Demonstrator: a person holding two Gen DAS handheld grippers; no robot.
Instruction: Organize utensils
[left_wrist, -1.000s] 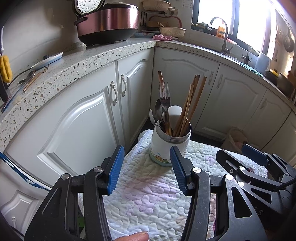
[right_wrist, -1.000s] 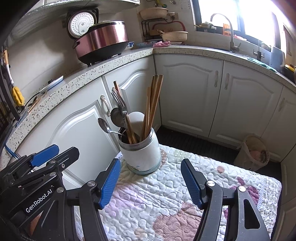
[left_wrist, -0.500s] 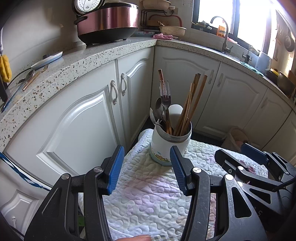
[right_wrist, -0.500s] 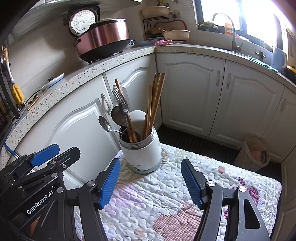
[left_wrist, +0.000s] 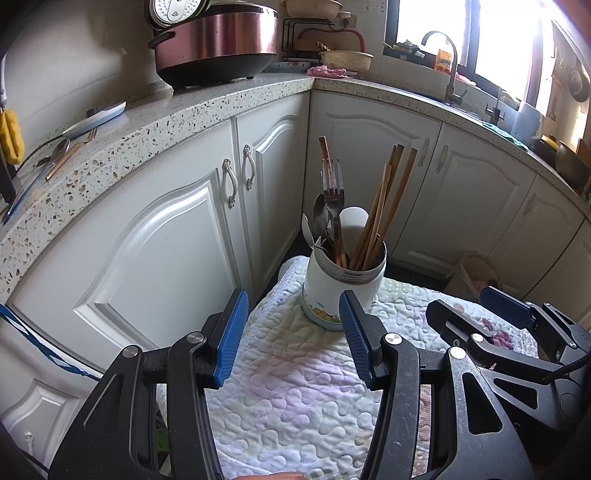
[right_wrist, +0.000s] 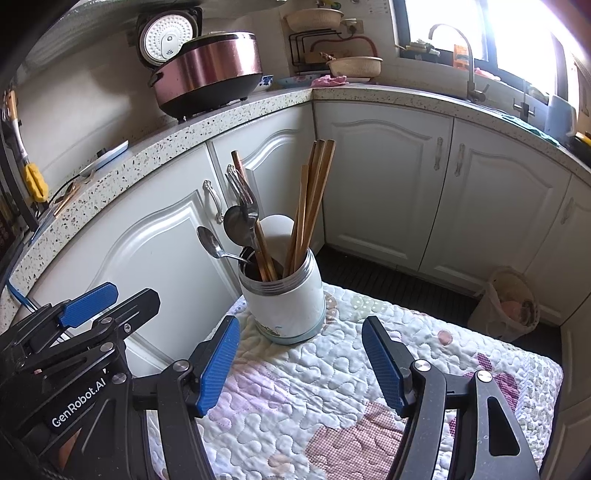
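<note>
Utensil holder (left_wrist: 341, 286) upright on quilted mat (left_wrist: 295, 387), just ahead of left tool (left_wrist: 291, 332) and right tool (right_wrist: 301, 363); both spread, empty.

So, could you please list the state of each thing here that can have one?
left tool: open, empty
right tool: open, empty
utensil holder: upright on the quilted cloth, filled with utensils
rice cooker: lid open
cabinet doors: shut
</note>
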